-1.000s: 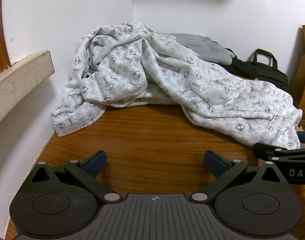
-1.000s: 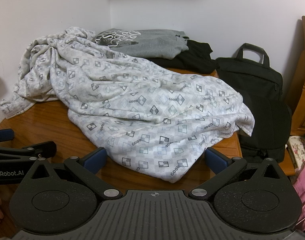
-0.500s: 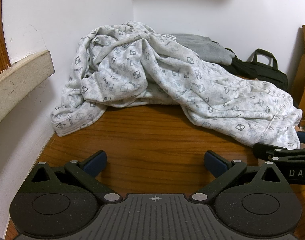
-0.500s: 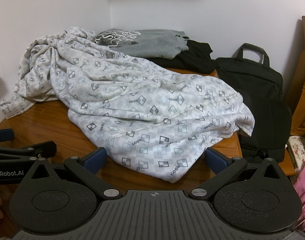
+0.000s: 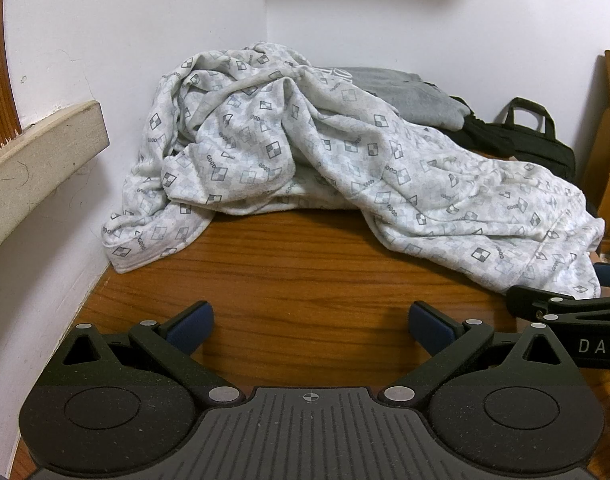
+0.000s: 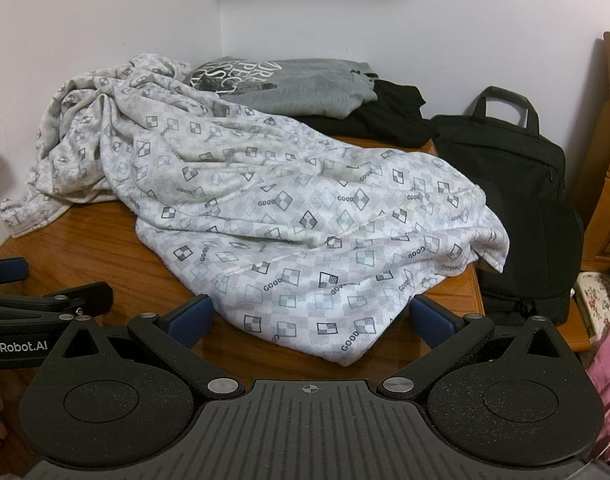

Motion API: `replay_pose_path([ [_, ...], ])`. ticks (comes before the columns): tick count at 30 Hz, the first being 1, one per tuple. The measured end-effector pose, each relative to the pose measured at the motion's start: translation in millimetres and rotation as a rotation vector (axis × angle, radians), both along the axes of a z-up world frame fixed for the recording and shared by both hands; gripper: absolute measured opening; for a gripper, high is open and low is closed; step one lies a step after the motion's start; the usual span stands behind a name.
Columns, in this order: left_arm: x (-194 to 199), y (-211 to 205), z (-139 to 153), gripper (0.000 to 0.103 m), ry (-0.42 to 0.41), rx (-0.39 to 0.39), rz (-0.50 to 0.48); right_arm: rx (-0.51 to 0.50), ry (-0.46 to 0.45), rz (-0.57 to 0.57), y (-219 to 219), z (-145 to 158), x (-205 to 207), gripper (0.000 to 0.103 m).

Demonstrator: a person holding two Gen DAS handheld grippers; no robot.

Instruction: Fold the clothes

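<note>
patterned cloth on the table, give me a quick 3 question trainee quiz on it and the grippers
1. True or false: the right gripper is shut on the patterned cloth.
2. What lies at the back of the wooden table, partly under the patterned cloth? A) a grey printed shirt B) a red towel C) a pair of jeans
3. Fill in: the left gripper hovers over bare ____.

Key
1. False: its jaws stand wide apart, with the cloth's near edge between them but not gripped.
2. A, the grey printed shirt, which lies next to a black garment.
3. Wood, with its jaws open and nothing between them.
</note>
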State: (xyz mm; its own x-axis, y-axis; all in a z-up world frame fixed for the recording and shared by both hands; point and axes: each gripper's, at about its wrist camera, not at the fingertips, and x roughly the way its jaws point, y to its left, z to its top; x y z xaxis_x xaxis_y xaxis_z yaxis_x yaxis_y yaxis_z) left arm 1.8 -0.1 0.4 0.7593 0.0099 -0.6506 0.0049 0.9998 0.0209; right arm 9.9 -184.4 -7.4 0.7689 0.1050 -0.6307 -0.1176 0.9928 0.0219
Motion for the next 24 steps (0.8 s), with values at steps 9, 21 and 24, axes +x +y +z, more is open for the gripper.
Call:
replay_pose_path([
  [9,-0.3,-0.3,-0.1,0.103,0.000,0.000,0.000,0.000,0.000,0.000,0.0,0.1,0.0,0.103],
  [21,0.2,-0.4,-0.2,0.103,0.000,0.000,-0.001,0.001,0.000,0.003,0.6,-0.5,0.2,0.103],
  [24,0.0,-0.3,-0.2,0.103,0.000,0.000,-0.001,0.001,0.000,0.053,0.4,-3.3,3.3,0.103],
])
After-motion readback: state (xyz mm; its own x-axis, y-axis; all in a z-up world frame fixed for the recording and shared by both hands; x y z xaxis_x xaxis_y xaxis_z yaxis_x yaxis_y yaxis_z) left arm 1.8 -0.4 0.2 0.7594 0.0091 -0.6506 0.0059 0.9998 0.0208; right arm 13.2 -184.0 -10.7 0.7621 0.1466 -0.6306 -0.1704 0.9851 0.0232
